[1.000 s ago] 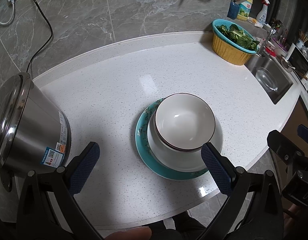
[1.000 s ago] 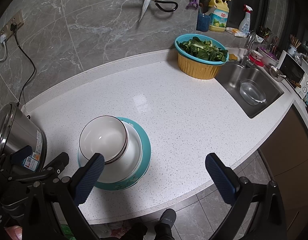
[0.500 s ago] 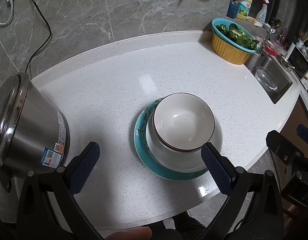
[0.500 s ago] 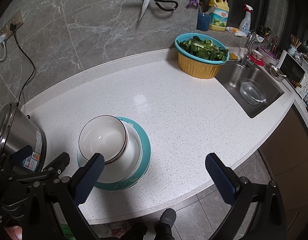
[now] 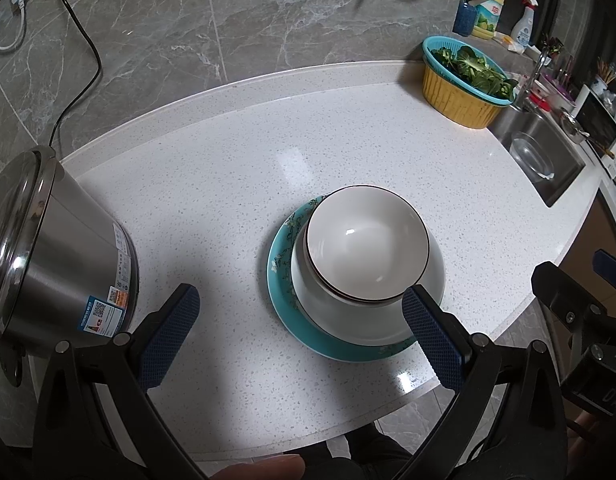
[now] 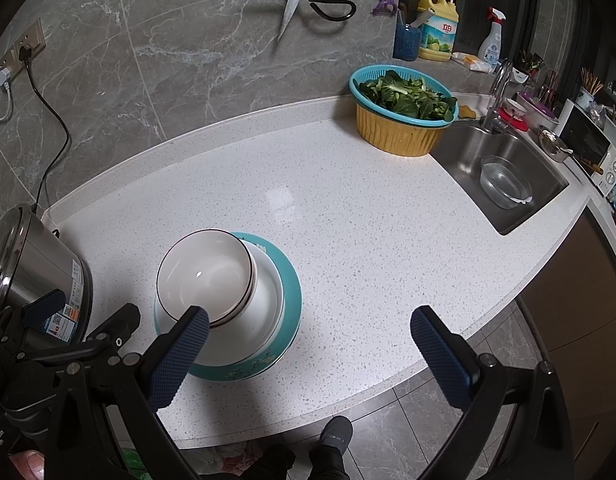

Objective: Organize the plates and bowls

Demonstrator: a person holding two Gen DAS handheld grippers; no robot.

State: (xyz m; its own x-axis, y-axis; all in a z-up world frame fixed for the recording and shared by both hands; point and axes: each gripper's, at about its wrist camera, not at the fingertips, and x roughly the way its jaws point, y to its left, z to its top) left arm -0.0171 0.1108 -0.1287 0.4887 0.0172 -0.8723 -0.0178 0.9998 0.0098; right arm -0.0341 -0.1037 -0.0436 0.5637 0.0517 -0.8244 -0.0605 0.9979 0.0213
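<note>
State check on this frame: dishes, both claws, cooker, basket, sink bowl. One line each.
Dark-rimmed white bowl: upright, empty, topping the stack.
Larger white bowl: under it, on the plate.
Teal floral plate: flat on counter, bottom of stack.
Left claw: open, empty.
Right claw: open, empty.
Steel rice cooker: lid closed.
Yellow-and-teal basket: holds greens.
Clear glass bowl: in sink.

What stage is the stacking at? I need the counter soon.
Done: the bowls sit nested on a white plate atop the teal plate. In hand: nothing; left gripper and right gripper are open, off the stack. Left: apparently only backing away.
</note>
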